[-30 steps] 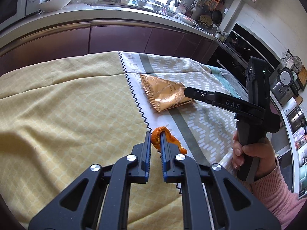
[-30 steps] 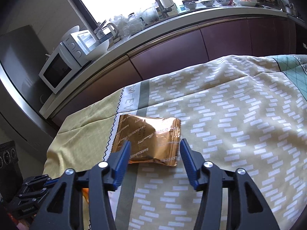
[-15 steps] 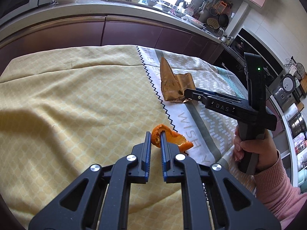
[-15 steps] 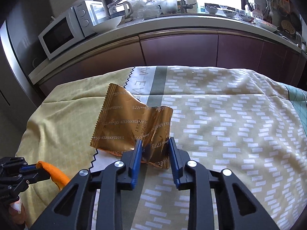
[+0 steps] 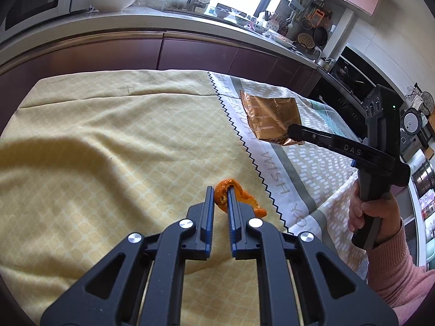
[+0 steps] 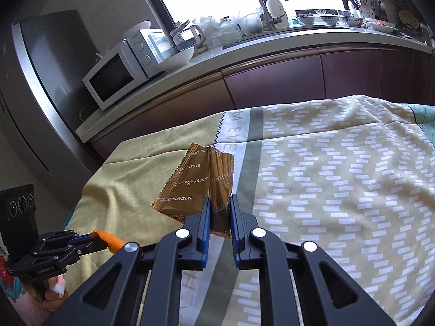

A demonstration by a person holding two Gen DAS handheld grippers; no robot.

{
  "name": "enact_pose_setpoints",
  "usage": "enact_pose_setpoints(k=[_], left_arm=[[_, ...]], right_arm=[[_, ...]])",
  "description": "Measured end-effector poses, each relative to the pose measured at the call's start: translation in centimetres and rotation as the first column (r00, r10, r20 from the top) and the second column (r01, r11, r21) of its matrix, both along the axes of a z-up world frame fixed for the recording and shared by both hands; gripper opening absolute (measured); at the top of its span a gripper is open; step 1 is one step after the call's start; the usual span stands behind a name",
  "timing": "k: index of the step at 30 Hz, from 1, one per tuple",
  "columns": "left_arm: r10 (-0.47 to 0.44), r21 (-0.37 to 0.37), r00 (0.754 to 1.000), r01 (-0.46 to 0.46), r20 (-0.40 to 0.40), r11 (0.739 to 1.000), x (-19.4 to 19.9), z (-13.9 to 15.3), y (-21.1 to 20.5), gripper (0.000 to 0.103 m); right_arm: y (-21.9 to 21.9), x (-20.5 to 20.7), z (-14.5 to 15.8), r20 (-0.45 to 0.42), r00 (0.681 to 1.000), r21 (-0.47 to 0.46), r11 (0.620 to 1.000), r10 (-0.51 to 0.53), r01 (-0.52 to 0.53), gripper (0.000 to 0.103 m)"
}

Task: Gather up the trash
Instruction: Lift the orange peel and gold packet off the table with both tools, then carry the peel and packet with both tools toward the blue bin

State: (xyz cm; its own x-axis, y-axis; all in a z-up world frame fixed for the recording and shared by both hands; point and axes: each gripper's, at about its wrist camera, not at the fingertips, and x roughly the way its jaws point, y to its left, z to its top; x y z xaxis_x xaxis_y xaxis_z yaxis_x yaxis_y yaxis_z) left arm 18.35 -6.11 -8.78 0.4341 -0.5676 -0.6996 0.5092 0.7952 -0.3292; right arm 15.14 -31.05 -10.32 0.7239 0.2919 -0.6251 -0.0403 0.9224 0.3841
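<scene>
The left claw (image 5: 220, 199) is clamped on a curled orange peel (image 5: 236, 197), above the yellow side of the cloth-covered desk (image 5: 108, 146). The right claw (image 6: 220, 209) has just been closing and now pinches the shiny bronze foil wrapper (image 6: 195, 184), lifted off the cloth, at 1 o'clock from the peel.

Bench (image 5: 108, 141) covered by rumpled cloth (image 6: 339, 179): yellow lattice half, zigzag seam, then white strip with grey lettering, grey-green band, white-dash pattern (teal patch at far corner). Cloth drapes over bench edges, folds and creases throughout.
</scene>
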Motion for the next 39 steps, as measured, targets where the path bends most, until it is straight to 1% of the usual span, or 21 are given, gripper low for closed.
enact_pose_setpoints(k=[5, 8, 14, 26, 35, 39], left_arm=[[0.046, -0.006, 0.999, -0.046, 0.015, 0.999, -1.2, 0.7, 2.5, 0.01], [0.075, 0.004, 0.997, -0.075, 0.033, 0.997, -2.0, 1.2, 3.8, 0.01], [0.122, -0.015, 0.991, -0.121, 0.056, 0.993, -3.7, 2.3, 7.1, 0.01], [0.239, -0.028, 0.968, -0.237, 0.074, 0.971, -7.0, 2.9, 13.8, 0.01], [0.299, -0.023, 0.949, -0.298, 0.098, 0.954, -9.2, 3.4, 17.3, 0.01], [0.316, -0.022, 0.943, -0.315, 0.105, 0.949, -9.9, 3.5, 18.0, 0.01]], right_arm=[[1.8, -1.4, 0.8, 0.033, 0.998, 0.034, 0.998, 0.047, -0.048, 0.012], [3.1, -2.0, 1.1, 0.046, 0.995, 0.059, 0.994, 0.085, -0.088, 0.012], [6.3, -2.5, 1.3, 0.062, 0.986, 0.09, 0.983, 0.153, -0.158, 0.012], [11.9, -3.2, 1.4, 0.076, 0.961, 0.12, 0.954, 0.267, -0.275, 0.012], [14.9, -3.2, 1.4, 0.079, 0.943, 0.132, 0.934, 0.323, -0.331, 0.012], [15.8, -3.2, 1.3, 0.076, 0.937, 0.131, 0.928, 0.341, -0.349, 0.012]])
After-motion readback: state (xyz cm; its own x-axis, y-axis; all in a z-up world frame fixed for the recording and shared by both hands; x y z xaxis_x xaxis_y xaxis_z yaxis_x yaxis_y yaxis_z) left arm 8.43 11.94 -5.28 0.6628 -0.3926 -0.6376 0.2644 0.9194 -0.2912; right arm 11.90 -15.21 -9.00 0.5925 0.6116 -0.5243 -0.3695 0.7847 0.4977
